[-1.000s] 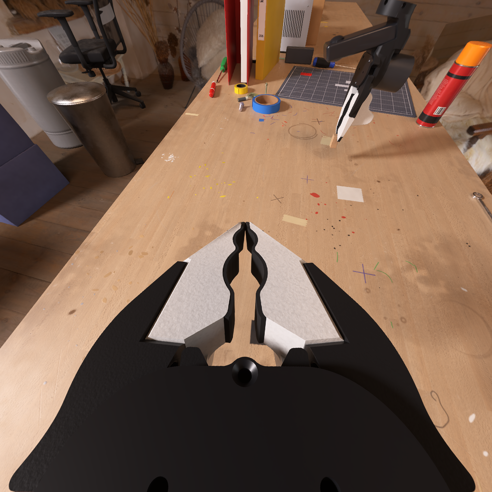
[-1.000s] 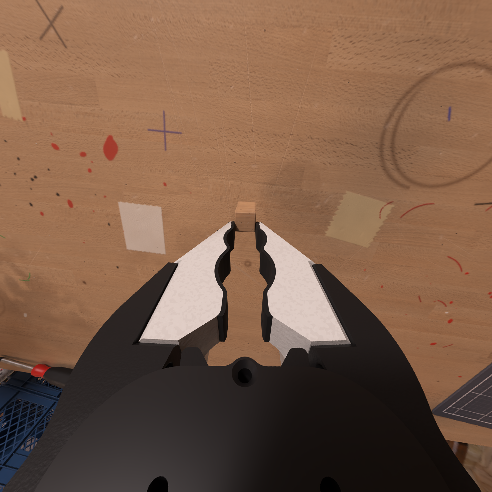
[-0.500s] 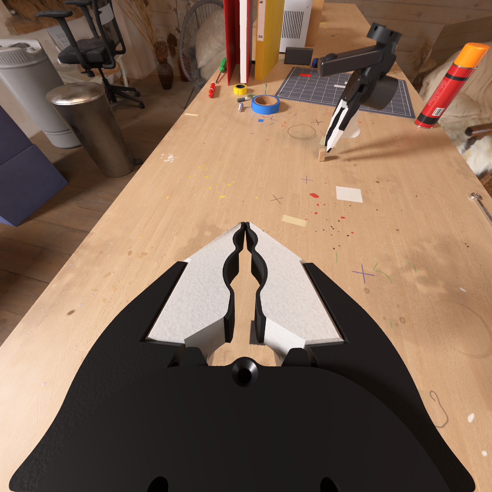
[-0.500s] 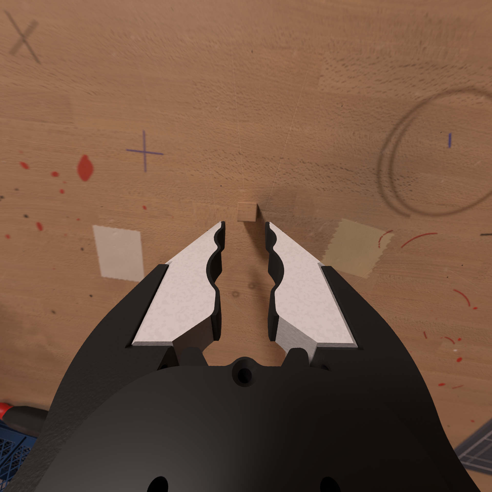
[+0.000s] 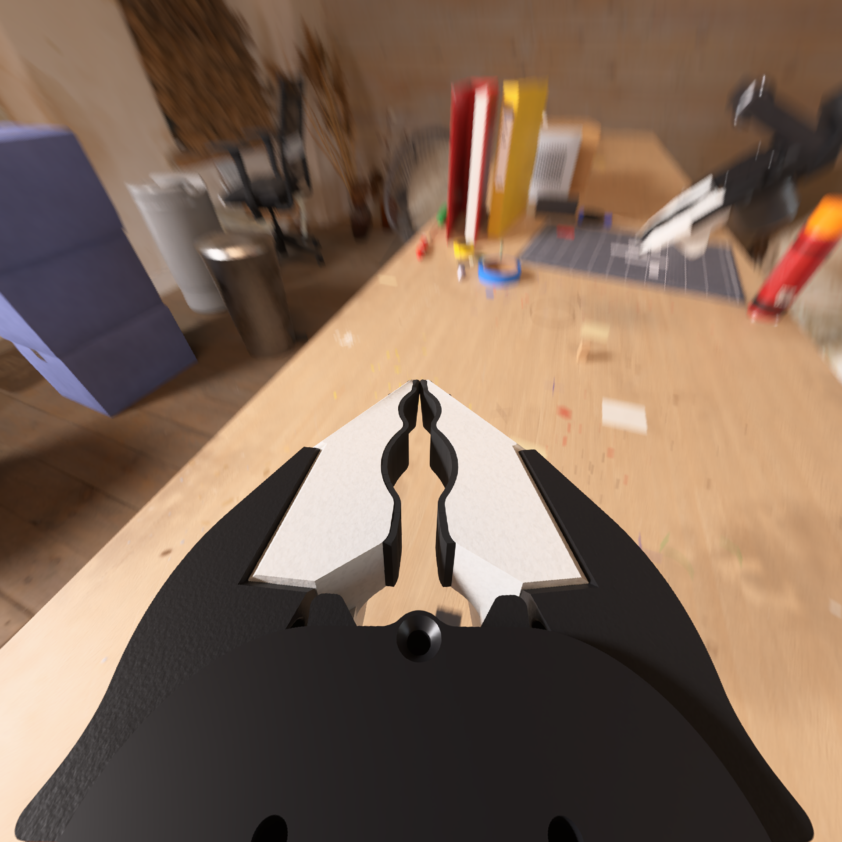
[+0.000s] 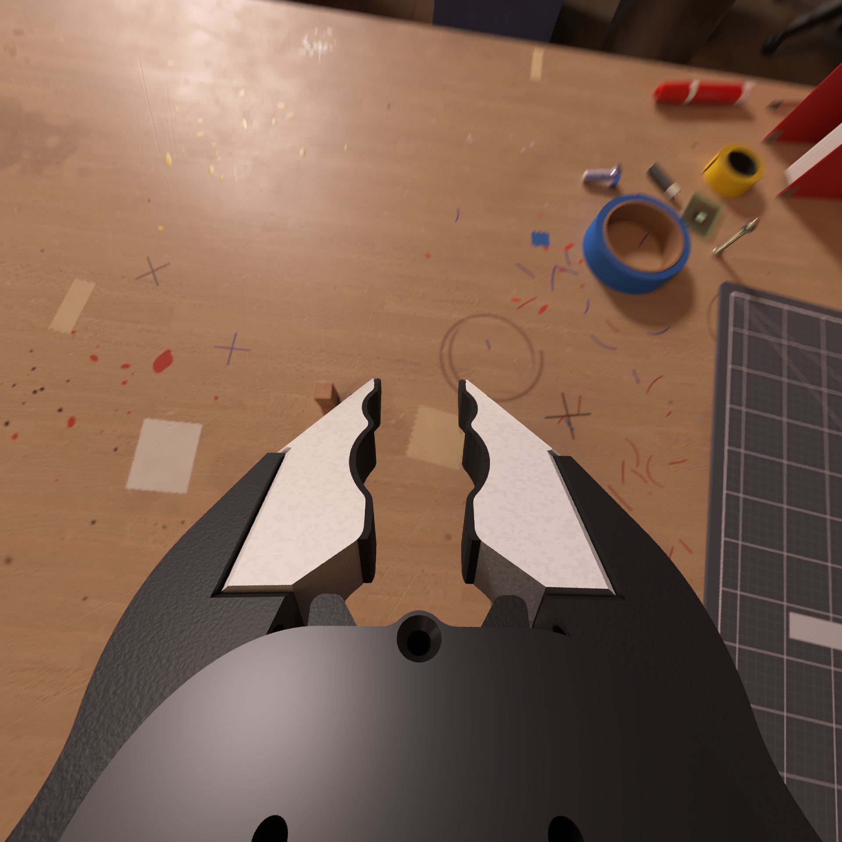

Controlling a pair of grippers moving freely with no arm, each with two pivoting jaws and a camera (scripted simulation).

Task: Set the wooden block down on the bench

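The small wooden block [image 6: 324, 394] stands on the wooden bench [image 6: 291, 228], just left of my right gripper's left fingertip and partly hidden by it. My right gripper [image 6: 419, 387] is open and empty, raised well above the bench. In the blurred left wrist view the block [image 5: 582, 351] sits alone on the bench [image 5: 501, 364], and the right gripper [image 5: 647, 243] hangs in the air far behind it, over the mat. My left gripper [image 5: 418, 385] is shut and empty, low over the near part of the bench.
A blue tape roll [image 6: 635, 243], a yellow roll [image 6: 732, 169], a bolt [image 6: 600, 175] and a red tool [image 6: 699, 92] lie at the right. A dark cutting mat [image 6: 783, 455] covers the right side. Red and yellow binders [image 5: 496, 155] and a red spray can [image 5: 795, 269] stand at the far end.
My right gripper has opened wider, let go of the block and risen away toward the mat. The block stays on the bench. My left gripper has tilted up, blurring its view.
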